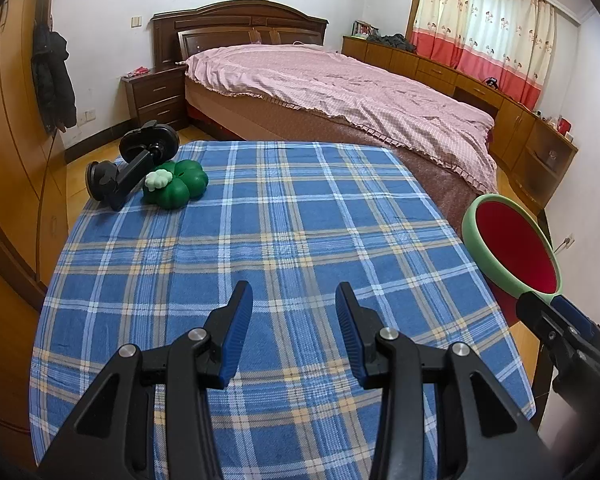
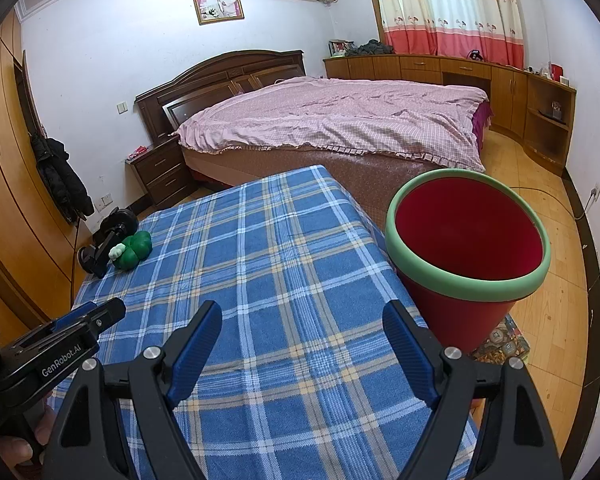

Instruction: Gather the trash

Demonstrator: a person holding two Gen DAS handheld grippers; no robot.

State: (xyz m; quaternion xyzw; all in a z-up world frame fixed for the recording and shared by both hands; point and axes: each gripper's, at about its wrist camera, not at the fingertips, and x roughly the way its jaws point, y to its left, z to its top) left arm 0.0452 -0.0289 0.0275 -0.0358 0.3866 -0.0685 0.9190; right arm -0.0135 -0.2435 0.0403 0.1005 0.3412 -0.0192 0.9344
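A red bin with a green rim (image 2: 466,246) stands beside the table's right edge; it also shows in the left wrist view (image 1: 514,246). It looks empty inside. My left gripper (image 1: 294,300) is open and empty over the near part of the blue plaid tablecloth (image 1: 300,220). My right gripper (image 2: 302,320) is open and empty over the cloth (image 2: 280,280), just left of the bin. A green clover-shaped toy with a small white piece on it (image 1: 178,184) lies at the far left corner, also seen in the right wrist view (image 2: 134,250).
A black suction-cup holder (image 1: 128,164) lies next to the green toy. A bed with a pink cover (image 1: 340,92) stands behind the table. Wooden wardrobes (image 1: 8,140) line the left; low cabinets (image 2: 500,84) run under the curtain. A patterned box (image 2: 500,344) sits on the floor under the bin.
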